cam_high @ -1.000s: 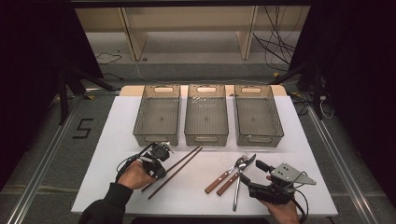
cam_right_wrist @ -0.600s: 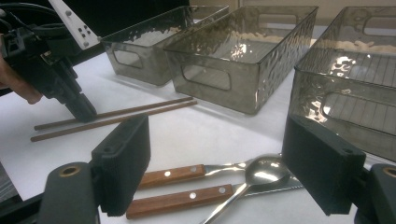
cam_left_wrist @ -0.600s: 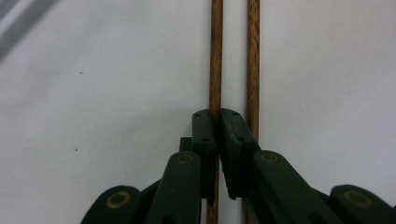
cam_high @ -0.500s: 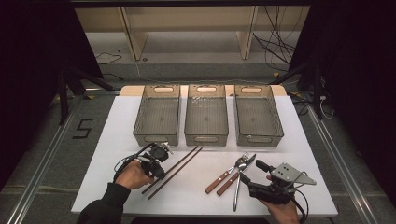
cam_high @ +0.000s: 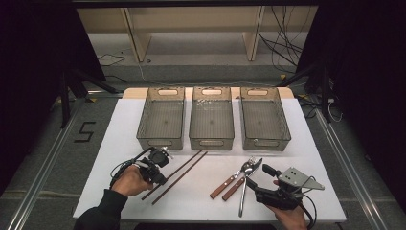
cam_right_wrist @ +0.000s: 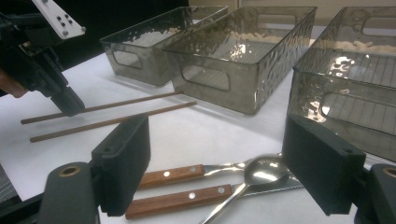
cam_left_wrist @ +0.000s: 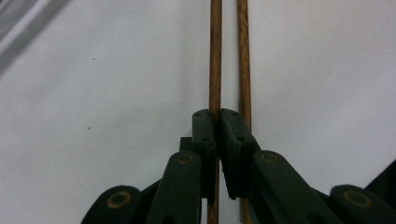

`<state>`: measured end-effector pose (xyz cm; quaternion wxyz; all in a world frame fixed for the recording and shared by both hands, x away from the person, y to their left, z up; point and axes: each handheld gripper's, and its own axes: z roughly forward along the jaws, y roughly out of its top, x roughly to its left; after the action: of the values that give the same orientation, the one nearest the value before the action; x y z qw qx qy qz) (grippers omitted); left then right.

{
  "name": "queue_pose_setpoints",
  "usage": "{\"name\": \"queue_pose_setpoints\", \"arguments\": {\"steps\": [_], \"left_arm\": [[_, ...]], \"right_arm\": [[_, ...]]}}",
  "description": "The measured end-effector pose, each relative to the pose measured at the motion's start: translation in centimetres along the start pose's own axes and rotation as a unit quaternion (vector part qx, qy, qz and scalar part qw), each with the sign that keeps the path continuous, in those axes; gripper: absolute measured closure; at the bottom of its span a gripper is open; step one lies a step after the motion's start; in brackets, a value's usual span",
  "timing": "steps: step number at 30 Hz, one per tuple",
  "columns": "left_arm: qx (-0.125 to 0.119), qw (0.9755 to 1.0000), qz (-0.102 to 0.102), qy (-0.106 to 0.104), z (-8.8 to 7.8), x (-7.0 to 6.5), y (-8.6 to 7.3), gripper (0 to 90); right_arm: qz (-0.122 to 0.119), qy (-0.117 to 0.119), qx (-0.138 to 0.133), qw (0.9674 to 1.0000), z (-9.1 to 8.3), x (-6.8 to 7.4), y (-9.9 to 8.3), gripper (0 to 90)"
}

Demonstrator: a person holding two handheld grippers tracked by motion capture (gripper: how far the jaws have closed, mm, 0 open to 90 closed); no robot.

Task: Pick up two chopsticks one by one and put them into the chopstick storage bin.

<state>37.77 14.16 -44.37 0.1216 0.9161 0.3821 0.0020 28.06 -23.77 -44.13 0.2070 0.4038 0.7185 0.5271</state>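
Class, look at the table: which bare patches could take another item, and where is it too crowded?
Free: the white table right of the spoon, the strip between the chopsticks and the wood-handled cutlery, and the left margin beside the left bin. Crowded: around the left gripper, shut on one chopstick, and by the open right gripper.

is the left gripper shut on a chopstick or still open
Shut on one chopstick. In the left gripper view the left gripper pinches it between its jaws; the second chopstick lies just outside them.
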Motion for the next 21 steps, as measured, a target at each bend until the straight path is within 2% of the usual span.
{"name": "queue_pose_setpoints", "arguments": {"steps": [4,10,16,21], "left_arm": [[-0.012,0.9999,0.011,-0.004,-0.9,-0.3,-0.1,84.6],[-0.046,0.9985,0.02,-0.02,-2.6,-0.8,-0.1,84.5],[-0.095,0.9944,0.03,-0.034,-4.2,-1.2,0.4,84.5],[-0.145,0.9891,0.017,-0.023,-5.0,-0.4,0.8,84.5]], "right_arm": [[0.0,0.0,-0.001,1.0,0.0,0.0,0.0,24.3],[0.0,0.001,-0.001,1.0,0.0,0.0,0.0,24.2],[0.0,0.001,-0.001,1.0,0.0,0.0,0.0,24.2],[0.0,0.003,-0.001,1.0,0.0,0.1,0.0,24.1]]}}
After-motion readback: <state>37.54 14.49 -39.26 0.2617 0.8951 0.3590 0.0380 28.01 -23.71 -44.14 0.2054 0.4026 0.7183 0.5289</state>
